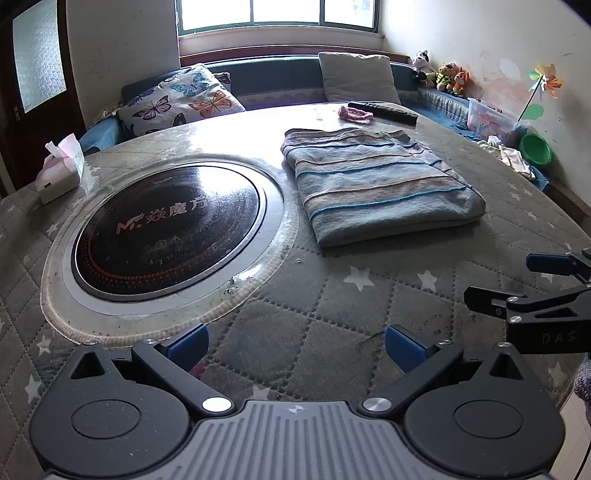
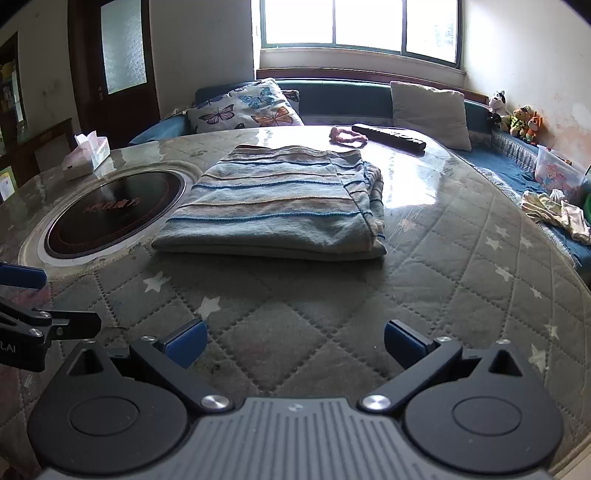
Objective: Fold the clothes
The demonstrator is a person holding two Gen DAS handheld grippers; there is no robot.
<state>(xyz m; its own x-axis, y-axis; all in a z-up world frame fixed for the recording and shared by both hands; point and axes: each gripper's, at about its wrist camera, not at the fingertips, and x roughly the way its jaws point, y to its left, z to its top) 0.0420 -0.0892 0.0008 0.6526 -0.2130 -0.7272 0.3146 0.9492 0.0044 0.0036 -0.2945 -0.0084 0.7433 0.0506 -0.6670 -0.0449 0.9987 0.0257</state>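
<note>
Quilted grey cover with pale stars, under a clear glossy sheet, spreads over the round tabletop [image 1: 332, 302]. Set into it on the left is a black circular cooktop [image 1: 168, 229] with a metal ring. A tissue box [image 1: 61, 171] stands at the far left edge; a dark remote [image 2: 388, 137] and a pink knitted band [image 2: 347, 137] lie at the far side. Beyond runs a blue bench with a butterfly pillow [image 1: 181, 99], a grey cushion [image 1: 356, 75] and soft toys [image 1: 445, 75] in the corner, below a bright window [image 2: 360, 26].

The folded striped garment [image 1: 376, 184] — blue, grey and tan bands — lies flat on the tabletop just right of the cooktop, its layered edges on the right side in the right wrist view.

The left claw [image 1: 295, 349] hovers over the near cover, fingers spread wide and holding nothing, well short of the garment. The right claw [image 2: 295, 343] — equally wide apart and empty — sits beside it, the garment straight ahead and apart from it.
</note>
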